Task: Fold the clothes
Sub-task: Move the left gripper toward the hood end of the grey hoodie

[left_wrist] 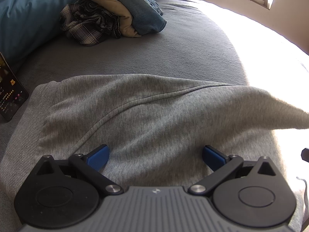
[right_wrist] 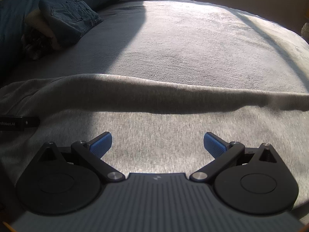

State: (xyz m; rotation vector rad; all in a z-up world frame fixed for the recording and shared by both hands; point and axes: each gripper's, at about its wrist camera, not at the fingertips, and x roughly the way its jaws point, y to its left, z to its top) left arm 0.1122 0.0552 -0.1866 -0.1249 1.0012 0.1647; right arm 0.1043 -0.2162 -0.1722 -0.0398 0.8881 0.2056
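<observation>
Sweatshirt (left_wrist: 146, 116) in heathered grey is what we see spread over the grey bed cover (left_wrist: 173, 54), filling the near half of both wrist views; its ribbed hem (left_wrist: 29, 119) runs down the left side in the left wrist view, and a sleeve (right_wrist: 164, 98) lies folded across the body from left to right. The sleeve's far end runs out of both views to the right, so we cannot see its cuff.

Behind it, well apart, we find a pile of other clothes (left_wrist: 115, 13) against a blue pillow (left_wrist: 25, 13): jeans on top, a tan garment beneath, a plaid one at the bottom. In the right wrist view the plaid piece sits in deep shadow and is hard to make out.

Our left gripper (left_wrist: 155, 157) hovers over the sweatshirt's body just below the sleeve seam, jaws spread wide and gripping nothing. Our right gripper (right_wrist: 157, 145) sits over the sunlit part of the body, just short of the folded sleeve, jaws likewise spread and empty.

A phone (left_wrist: 9, 94) with a lit screen leans at the left edge, partly cut off.
</observation>
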